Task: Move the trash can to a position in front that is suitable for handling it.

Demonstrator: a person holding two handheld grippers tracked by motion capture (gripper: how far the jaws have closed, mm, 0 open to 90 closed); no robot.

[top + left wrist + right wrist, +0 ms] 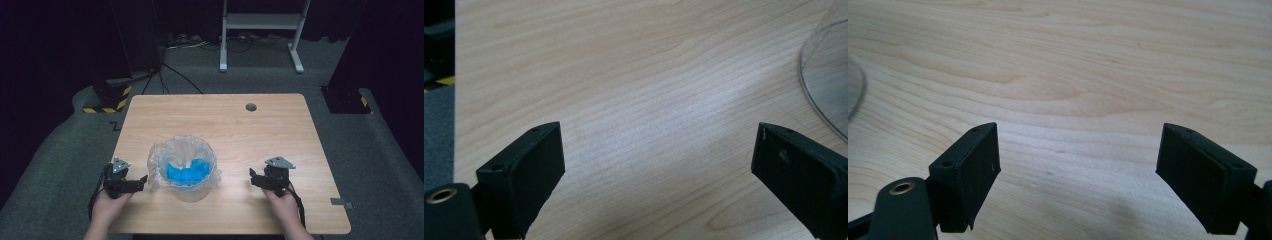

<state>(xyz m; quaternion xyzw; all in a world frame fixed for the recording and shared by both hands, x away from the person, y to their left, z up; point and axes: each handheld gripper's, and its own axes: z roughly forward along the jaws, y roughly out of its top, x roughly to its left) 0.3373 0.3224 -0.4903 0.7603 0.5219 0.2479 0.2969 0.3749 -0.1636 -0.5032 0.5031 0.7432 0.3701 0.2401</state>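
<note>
Between the open left claw and right claw stands the lined bucket.

The light wooden tabletop carries a clear cup lined with a thin plastic bag, blue material inside. It stands between the left claw and the right claw, nearer the left one. Bare wood grain lies beneath both claws.
</note>
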